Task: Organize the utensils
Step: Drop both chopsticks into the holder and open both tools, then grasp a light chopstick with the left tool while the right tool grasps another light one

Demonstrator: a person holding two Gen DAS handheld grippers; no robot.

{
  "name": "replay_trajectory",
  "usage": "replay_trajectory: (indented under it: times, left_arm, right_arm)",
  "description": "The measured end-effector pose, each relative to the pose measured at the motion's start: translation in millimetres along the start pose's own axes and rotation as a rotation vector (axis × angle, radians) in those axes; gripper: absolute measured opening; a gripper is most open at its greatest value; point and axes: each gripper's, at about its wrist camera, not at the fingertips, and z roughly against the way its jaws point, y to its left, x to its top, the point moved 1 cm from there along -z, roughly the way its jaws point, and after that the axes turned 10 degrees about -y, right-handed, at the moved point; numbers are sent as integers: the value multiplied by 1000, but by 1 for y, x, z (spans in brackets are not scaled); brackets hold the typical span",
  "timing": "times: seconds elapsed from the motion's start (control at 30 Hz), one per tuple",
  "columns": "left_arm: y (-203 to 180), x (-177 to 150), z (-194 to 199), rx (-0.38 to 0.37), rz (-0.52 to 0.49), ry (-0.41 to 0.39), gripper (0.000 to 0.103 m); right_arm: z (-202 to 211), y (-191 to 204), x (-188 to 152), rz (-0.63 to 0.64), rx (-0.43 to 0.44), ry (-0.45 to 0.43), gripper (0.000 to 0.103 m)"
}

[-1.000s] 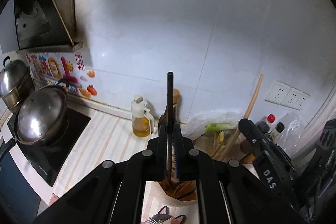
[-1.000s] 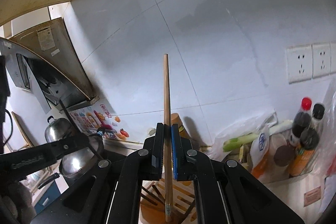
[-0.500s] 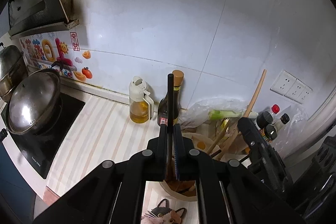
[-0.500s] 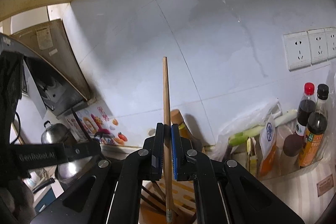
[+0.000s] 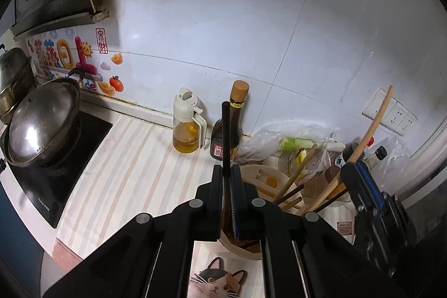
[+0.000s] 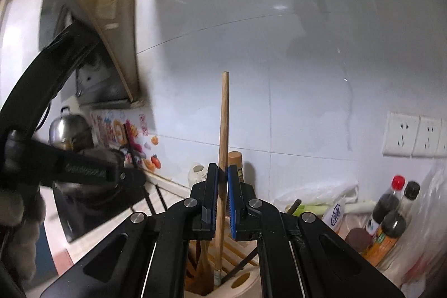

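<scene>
Utensils partly sorted: several already stand in the holder [image 5: 268,180] at lower centre. My left gripper [image 5: 226,172] pinches a black chopstick [image 5: 225,136], my right gripper [image 6: 220,178] a wooden one [image 6: 223,130], both over it, not yet released.

Dim, fisheye-warped, right view motion-blurred

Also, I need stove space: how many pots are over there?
2: a lidded steel pot on the black cooktop, a second lidded pot behind it at the left edge; others may be hidden.
</scene>
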Motion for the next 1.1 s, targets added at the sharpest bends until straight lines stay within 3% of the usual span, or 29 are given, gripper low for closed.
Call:
replay_trajectory:
  times: [0.2, 0.27, 0.3, 0.37, 0.4, 0.43, 0.57, 0.6, 0.63, 0.77, 0.93, 1.1]
  left_arm:
    - [0, -5, 3, 24, 23, 15, 8]
    - [-3, -5, 8, 49, 22, 9, 9]
    - [-3, -5, 11, 54, 23, 2, 14]
    - [-5, -4, 20, 82, 19, -16, 50]
    - [-5, -4, 23, 95, 20, -26, 85]
    - [-5, -4, 31, 106, 23, -52, 95]
    - [-7, -6, 50, 132, 13, -96, 96]
    - [-8, -9, 55, 142, 4, -108, 103]
    - [-9, -11, 59, 152, -5, -120, 103]
    - [-17, -32, 70, 179, -29, -123, 103]
    - [-27, -80, 57, 153, -20, -28, 103]
    - [-42, -139, 15, 180, -50, 120, 103]
  right_arm:
    - [1, -2, -2, -13, 11, 79, 10]
    - [2, -9, 1, -65, 16, 111, 35]
    - [4, -14, 3, -101, 16, 122, 41]
    - [9, -22, 8, -146, 9, 128, 51]
    - [13, -27, 11, -170, 6, 132, 51]
    - [16, -30, 15, -188, -2, 134, 52]
    - [31, -48, 27, -241, -63, 172, 73]
    - [37, -55, 30, -253, -85, 188, 76]
    - [41, -60, 32, -255, -111, 204, 82]
    - [64, -82, 29, -281, -185, 272, 95]
    - [85, -114, -11, -293, -283, 416, 99]
    - [95, -152, -70, -336, -308, 590, 99]
